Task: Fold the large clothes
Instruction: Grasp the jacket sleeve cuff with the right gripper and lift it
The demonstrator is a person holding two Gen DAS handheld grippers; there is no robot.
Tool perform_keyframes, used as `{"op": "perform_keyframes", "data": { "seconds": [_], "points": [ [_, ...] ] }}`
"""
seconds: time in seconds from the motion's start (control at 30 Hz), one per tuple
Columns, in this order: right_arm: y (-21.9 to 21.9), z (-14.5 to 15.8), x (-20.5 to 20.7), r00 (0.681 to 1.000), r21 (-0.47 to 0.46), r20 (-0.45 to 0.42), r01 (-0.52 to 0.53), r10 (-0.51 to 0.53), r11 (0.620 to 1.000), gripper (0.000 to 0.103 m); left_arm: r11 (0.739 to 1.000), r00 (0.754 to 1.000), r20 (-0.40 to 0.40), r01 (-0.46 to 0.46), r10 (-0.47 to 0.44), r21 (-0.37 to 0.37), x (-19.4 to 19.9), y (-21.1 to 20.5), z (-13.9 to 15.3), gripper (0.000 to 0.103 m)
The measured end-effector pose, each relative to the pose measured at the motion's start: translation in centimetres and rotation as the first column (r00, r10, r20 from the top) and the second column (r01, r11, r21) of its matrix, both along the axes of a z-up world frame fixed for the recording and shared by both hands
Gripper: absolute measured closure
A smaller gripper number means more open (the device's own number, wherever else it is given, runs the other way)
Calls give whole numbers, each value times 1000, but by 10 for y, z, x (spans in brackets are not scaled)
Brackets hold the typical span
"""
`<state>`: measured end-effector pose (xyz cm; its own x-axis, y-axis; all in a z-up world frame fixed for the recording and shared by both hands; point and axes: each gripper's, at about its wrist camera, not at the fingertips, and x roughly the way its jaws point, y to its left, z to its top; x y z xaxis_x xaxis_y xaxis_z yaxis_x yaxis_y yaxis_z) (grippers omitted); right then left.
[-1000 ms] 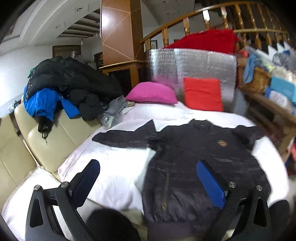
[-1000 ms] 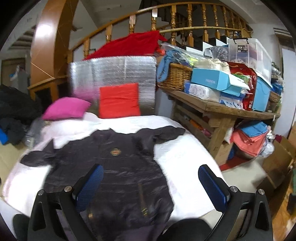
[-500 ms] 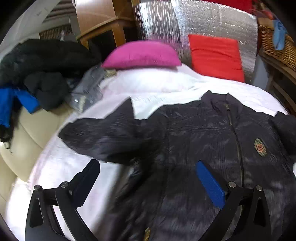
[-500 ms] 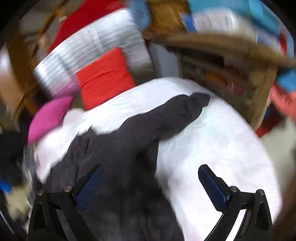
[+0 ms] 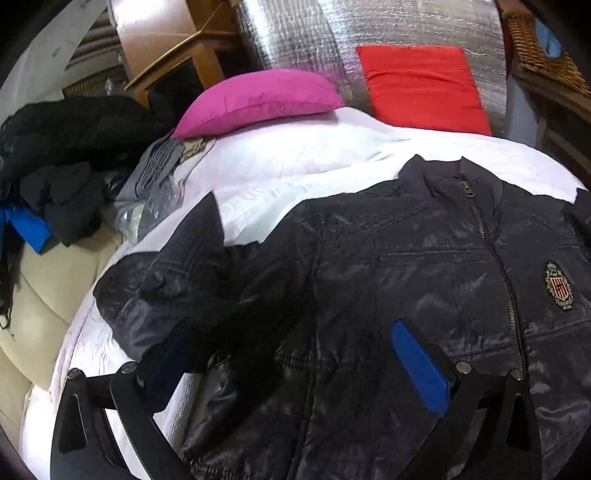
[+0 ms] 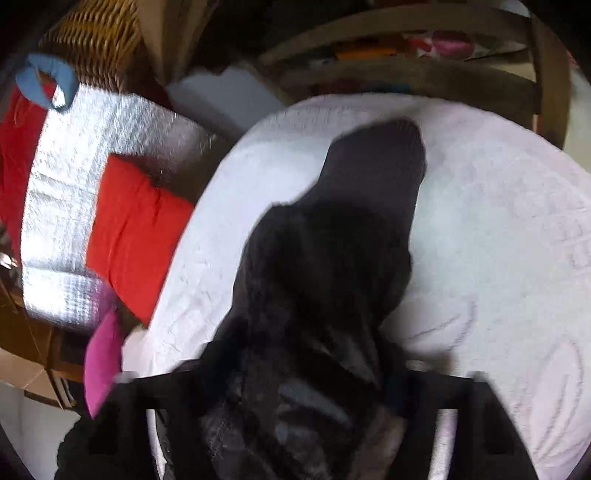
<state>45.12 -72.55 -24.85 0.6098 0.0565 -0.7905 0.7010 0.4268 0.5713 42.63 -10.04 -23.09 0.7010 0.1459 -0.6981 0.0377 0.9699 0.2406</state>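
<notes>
A dark navy zip jacket [image 5: 388, 266] with a chest crest lies face up on the white bed cover [image 5: 288, 162]. My left gripper [image 5: 295, 365] is open, low over the jacket where the left sleeve [image 5: 166, 273] meets the body. In the blurred right wrist view, the other sleeve [image 6: 354, 221] stretches away over the white cover [image 6: 498, 240]. My right gripper [image 6: 295, 402] sits around the sleeve's near end; the dark cloth fills the gap and hides the pads, so its state is unclear.
A pink pillow [image 5: 258, 99] and a red cushion [image 5: 421, 88] lean on a silver foil panel [image 5: 369, 33] at the bed's far end. A heap of dark and blue clothes [image 5: 62, 158] lies on the beige sofa [image 5: 48, 295] at left. A wooden bench frame [image 6: 406, 81] borders the bed at right.
Both grippers dropped from high above the bed down close to the jacket. The left moved over the left shoulder; the right swung and tilted onto the right sleeve.
</notes>
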Motion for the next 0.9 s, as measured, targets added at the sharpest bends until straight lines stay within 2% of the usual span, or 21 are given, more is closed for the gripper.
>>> {"op": "perform_keyframes", "data": {
  "seconds": [0.03,0.07,0.13,0.27,0.37,0.4,0.5,0.6,0.73,0.9],
  "points": [
    [4,2,3,1000,-31,-13,-11,10,999,77,1000,1000,7,2,-2,7,0,-3,0,0],
    [11,6,5,1000,-68,-20,-19,18,998,79,1000,1000,10,2,-2,8,0,-3,0,0],
    [24,23,5,999,-131,22,-28,31,991,88,1000,1000,19,-11,11,4,0,-1,2,0],
    [63,69,0,982,-209,139,-94,125,973,90,998,997,47,-60,60,-9,-1,13,9,0],
    [112,107,-4,946,-253,223,-177,236,951,90,995,993,62,-97,98,-22,-2,27,13,0],
    [138,122,-6,924,-273,247,-222,291,936,90,993,991,67,-113,115,-33,-3,34,16,0],
    [203,138,-11,878,-288,263,-324,400,901,90,988,986,76,-143,147,-60,-6,49,21,0],
    [266,132,-17,837,-262,263,-417,480,870,90,983,982,82,-164,171,-81,-10,63,24,0],
    [330,105,-27,796,-244,223,-513,562,823,89,983,981,90,-162,170,-91,-16,70,25,0],
    [369,63,-41,750,-142,135,-632,647,762,87,985,987,81,-131,141,-115,-20,70,26,0]
  ]
}}
